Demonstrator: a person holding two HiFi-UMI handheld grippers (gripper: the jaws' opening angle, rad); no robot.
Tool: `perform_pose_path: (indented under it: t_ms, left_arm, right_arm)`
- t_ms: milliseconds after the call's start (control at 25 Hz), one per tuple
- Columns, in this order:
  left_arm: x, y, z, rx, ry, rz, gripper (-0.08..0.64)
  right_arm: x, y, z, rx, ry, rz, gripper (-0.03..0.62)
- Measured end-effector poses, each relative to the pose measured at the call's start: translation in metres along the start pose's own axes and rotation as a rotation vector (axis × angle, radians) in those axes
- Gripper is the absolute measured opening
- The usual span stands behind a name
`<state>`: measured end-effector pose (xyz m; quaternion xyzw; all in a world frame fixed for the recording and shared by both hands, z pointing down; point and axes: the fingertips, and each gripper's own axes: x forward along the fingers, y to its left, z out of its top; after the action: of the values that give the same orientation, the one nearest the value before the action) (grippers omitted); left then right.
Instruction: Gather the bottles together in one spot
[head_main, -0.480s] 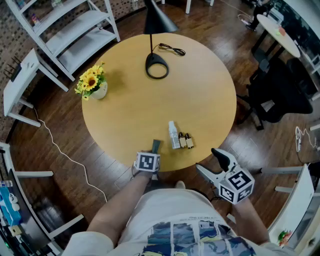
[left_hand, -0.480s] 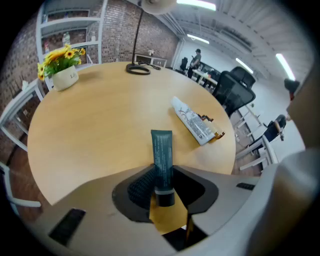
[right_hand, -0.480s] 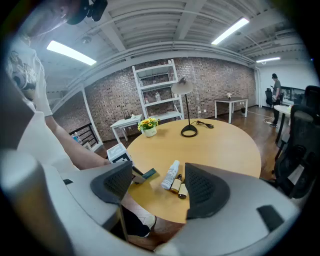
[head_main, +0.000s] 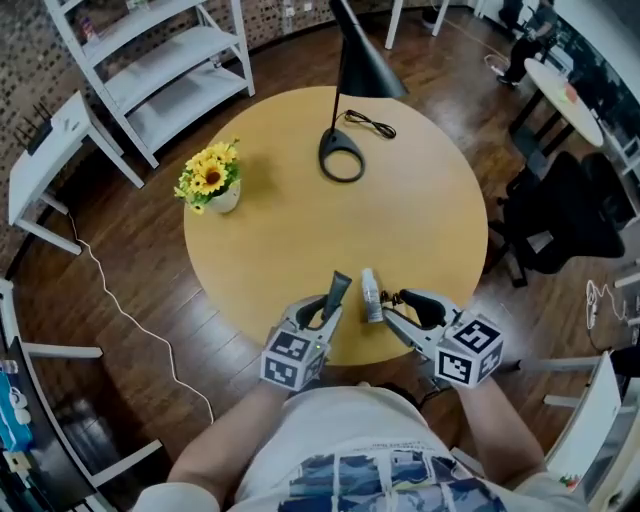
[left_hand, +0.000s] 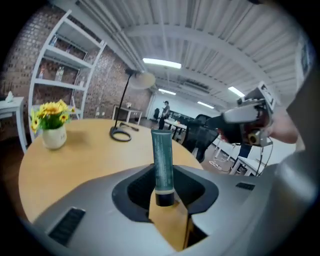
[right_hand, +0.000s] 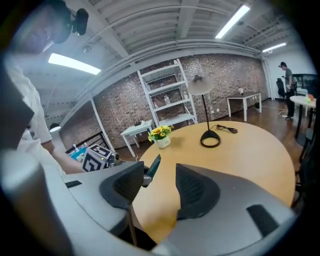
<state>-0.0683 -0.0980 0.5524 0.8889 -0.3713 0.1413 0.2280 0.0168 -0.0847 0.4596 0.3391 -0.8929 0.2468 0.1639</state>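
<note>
Head view: left gripper (head_main: 325, 310) holds green tube (head_main: 338, 290) over table (head_main: 300, 220) edge, just beside spray bottle (head_main: 371, 296).
Left gripper view: we pinch cap end only; tube may pivot, slip.
Right gripper view: right gripper (right_hand: 160, 180) wide, empty; could knock bottle off edge.

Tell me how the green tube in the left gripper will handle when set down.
Held by its cap in the left gripper, the green tube juts out straight, so it is probably stiff and light. Tall and slim, it would likely tip if stood on its cap; lying down seems safer.
</note>
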Motion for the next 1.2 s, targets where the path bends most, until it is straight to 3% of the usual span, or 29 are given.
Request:
perform_pose_path:
  t_ms: [80, 320, 520, 680, 760, 880, 1040, 1200]
  left_arm:
    - [-0.013, -0.009, 0.028, 0.077, -0.072, -0.027, 0.115]
    - [-0.034, -0.02, 0.068, 0.262, -0.18, -0.039, 0.117]
    - [-0.027, -0.016, 0.075, 0.281, -0.195, -0.005, 0.117]
    - [-0.017, -0.014, 0.078, 0.275, -0.202, 0.004, 0.118]
    - [-0.012, -0.011, 0.08, 0.242, -0.198, 0.014, 0.128]
    - [-0.014, 0.001, 0.075, 0.133, -0.171, 0.07, 0.133]
    - [-0.027, 0.021, 0.057, -0.065, -0.106, 0.14, 0.132]
    - [-0.047, 0.017, 0.041, -0.229, -0.105, 0.175, 0.13]
  right_arm:
    - [0.023, 0.011, 0.022, 0.008, -0.018, 0.057, 0.156]
    - [0.07, 0.033, 0.057, 0.008, 0.011, 0.18, 0.156]
    - [0.079, 0.038, 0.057, 0.023, 0.059, 0.266, 0.052]
    - [0.08, 0.029, 0.062, -0.031, 0.073, 0.299, 0.049]
    - [0.078, 0.021, 0.068, -0.071, 0.08, 0.318, 0.049]
    - [0.076, 0.001, 0.083, -0.193, 0.084, 0.322, 0.049]
    - [0.097, -0.051, 0.099, -0.413, 0.079, 0.246, 0.049]
    - [0.138, -0.108, 0.103, -0.498, 0.071, 0.203, 0.049]
